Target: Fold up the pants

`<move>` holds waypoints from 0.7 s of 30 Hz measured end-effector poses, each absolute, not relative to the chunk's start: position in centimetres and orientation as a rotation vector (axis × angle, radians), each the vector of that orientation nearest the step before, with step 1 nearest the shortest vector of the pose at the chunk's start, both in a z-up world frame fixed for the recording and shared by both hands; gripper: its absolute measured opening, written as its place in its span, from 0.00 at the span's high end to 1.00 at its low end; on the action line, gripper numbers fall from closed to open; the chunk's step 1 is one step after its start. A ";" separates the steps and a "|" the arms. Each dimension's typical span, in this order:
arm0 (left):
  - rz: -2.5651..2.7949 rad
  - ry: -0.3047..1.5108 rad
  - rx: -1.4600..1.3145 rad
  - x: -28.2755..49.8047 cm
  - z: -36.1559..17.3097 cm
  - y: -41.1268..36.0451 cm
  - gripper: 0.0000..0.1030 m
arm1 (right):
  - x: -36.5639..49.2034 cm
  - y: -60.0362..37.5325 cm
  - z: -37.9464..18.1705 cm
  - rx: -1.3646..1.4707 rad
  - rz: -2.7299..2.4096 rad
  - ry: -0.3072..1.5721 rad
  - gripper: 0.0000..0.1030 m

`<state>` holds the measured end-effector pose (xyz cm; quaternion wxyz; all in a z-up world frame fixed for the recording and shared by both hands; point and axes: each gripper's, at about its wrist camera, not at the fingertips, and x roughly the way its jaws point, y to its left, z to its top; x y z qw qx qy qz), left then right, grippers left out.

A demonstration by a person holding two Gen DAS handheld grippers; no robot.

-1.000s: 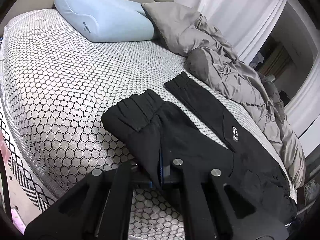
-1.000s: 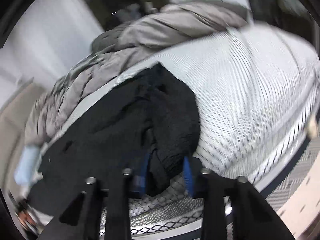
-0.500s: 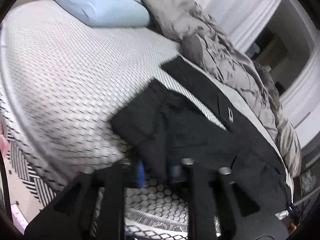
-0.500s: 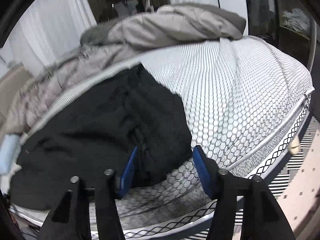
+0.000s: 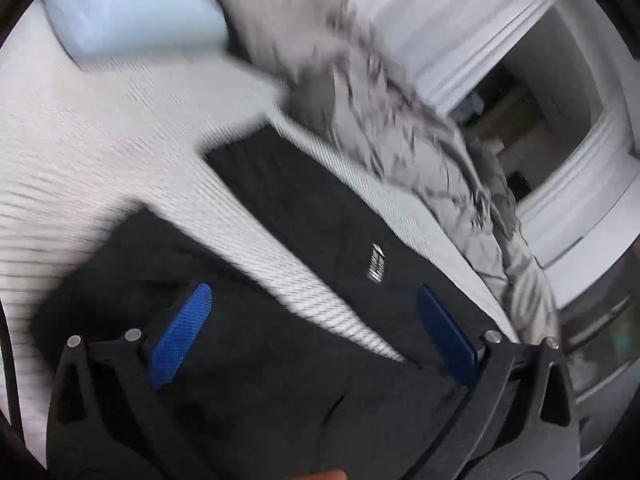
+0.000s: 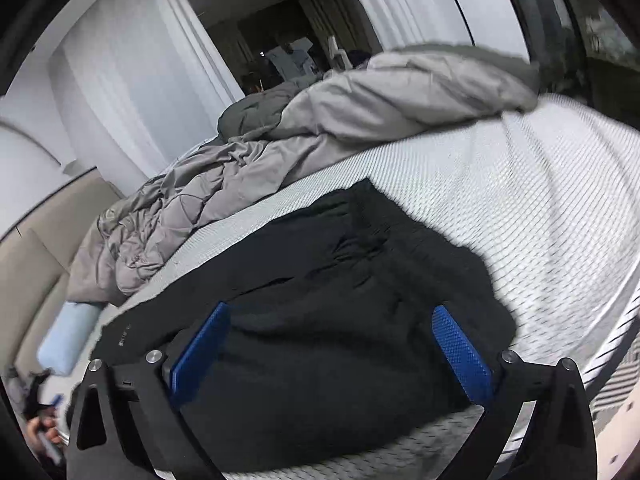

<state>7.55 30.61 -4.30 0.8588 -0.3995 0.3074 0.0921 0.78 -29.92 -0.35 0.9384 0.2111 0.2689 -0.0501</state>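
The mattress (image 6: 520, 208), white with a fine hexagon print, fills both views. Along its far edge a crumpled grey duvet (image 6: 280, 152) runs from about 9 o'clock to 1 o'clock in the right wrist view, with white curtains (image 6: 120, 68) behind it.

The black pants (image 5: 304, 216) lie flat on the mattress near its front edge. In the left wrist view the two legs spread in a V: one leg runs from about 4 o'clock up to a squared hem near 11 o'clock, a small white logo (image 5: 376, 266) on it; the other leg lies lower, pointing toward 9 o'clock, with a wedge of mattress between them. In the right wrist view the long axis runs from 8 o'clock to 1 o'clock, the bunched waist end toward 1 o'clock.

A pale blue pillow (image 5: 132, 8) sits at 11 o'clock in the left view, blurred.

The left gripper (image 5: 316, 328) has just been opening; its blue pads (image 5: 180, 336) stand wide apart above the cloth, gripping nothing. The right gripper (image 6: 332, 352) has likewise just been opening, fingers spread over the pants, not pinching them.
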 end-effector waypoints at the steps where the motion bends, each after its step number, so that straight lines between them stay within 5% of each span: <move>1: 0.187 0.705 -0.870 10.0 -5.5 30.7 0.17 | 1.0 -29.7 -0.8 0.446 -0.085 0.560 0.01; 2: 0.188 0.776 -0.892 12.6 -6.8 30.9 0.33 | 1.0 -29.4 -1.1 0.449 -0.071 0.567 0.01; 6: 0.264 0.881 -0.867 18.2 -8.6 31.0 0.70 | 1.0 -29.2 -1.8 0.422 -0.070 0.558 0.01; 7: 0.261 0.883 -0.851 18.8 -8.5 31.0 0.93 | 1.0 -29.3 -2.0 0.418 -0.075 0.556 0.01; 8: 0.251 0.877 -0.850 18.9 -8.2 31.1 1.00 | 0.8 -29.5 -2.2 0.417 -0.085 0.556 0.01; 18: 0.352 0.844 -0.722 15.4 -5.2 31.3 0.87 | -1.2 -31.9 -2.0 0.439 -0.155 0.519 0.01; 21: 0.313 0.726 -0.724 11.8 -2.1 30.8 0.36 | -2.4 -32.3 -1.4 0.457 -0.167 0.503 0.01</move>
